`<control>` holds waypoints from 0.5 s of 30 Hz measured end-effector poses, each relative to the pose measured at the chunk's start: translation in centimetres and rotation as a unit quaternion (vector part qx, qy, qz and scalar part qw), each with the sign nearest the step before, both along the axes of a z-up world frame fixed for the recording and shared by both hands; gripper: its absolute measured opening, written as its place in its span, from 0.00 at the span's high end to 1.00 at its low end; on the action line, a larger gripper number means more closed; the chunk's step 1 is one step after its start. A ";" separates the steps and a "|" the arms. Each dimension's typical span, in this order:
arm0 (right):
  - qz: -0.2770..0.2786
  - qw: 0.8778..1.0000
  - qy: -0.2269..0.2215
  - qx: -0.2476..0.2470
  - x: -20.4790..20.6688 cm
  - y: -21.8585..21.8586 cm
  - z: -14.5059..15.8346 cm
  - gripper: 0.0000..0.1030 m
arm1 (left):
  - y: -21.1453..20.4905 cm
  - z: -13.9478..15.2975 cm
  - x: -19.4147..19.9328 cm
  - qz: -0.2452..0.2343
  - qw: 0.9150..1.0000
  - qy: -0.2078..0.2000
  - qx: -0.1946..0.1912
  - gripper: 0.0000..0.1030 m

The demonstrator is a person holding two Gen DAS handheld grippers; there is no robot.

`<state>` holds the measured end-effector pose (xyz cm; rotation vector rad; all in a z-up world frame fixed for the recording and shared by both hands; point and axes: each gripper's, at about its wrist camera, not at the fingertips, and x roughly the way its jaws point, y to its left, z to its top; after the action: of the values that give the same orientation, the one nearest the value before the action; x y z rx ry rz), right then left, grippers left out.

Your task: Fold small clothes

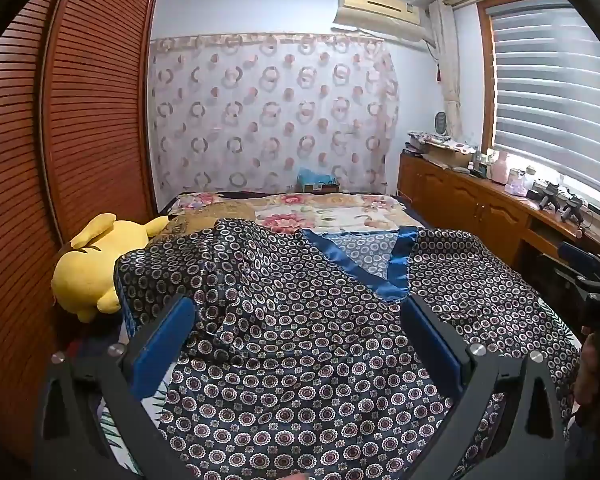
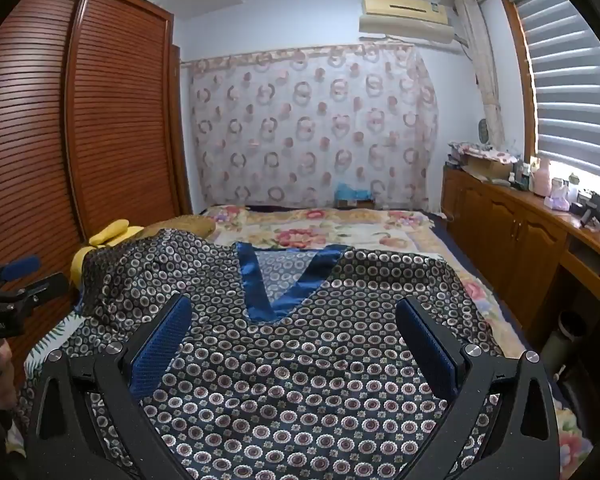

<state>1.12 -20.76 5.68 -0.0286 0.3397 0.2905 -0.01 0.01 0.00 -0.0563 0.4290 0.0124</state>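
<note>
A dark navy top (image 1: pixel 300 344) printed with small rings, with a blue satin V-neck (image 1: pixel 396 272), lies spread front-up on the bed; its left sleeve is bunched near the plush. It also fills the right wrist view (image 2: pixel 300 360), V-neck (image 2: pixel 276 292) ahead. My left gripper (image 1: pixel 298 308) hovers over the top's left half, open and empty. My right gripper (image 2: pixel 294 308) hovers over its middle, just below the neckline, open and empty. The right gripper also shows at the left wrist view's right edge (image 1: pixel 592 280); the left gripper shows at the right wrist view's left edge (image 2: pixel 16 284).
A yellow plush toy (image 1: pixel 88 264) lies at the garment's left, beside the wooden louvred wardrobe (image 1: pixel 60 140). A floral bedspread (image 1: pixel 320 212) covers the bed beyond. A wooden cabinet (image 2: pixel 512 232) with clutter runs along the right under the window.
</note>
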 end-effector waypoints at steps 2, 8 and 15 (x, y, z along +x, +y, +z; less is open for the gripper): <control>0.000 1.000 0.000 -0.001 0.0 0.1 0.0 0.00 | 0.0 0.0 0.0 0.000 1.000 -0.001 0.000 0.00; 0.000 1.000 0.000 -0.001 -0.1 0.0 0.1 0.00 | 0.4 0.0 0.3 0.002 1.000 -0.003 0.002 0.00; 0.000 1.000 -0.001 -0.001 -0.1 0.0 0.1 0.00 | -0.1 0.2 -0.1 0.002 1.000 -0.007 0.006 0.00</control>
<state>1.01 -20.78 5.75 -0.0301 0.3387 0.2903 -0.09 -0.11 0.25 -0.0454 0.4157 0.0179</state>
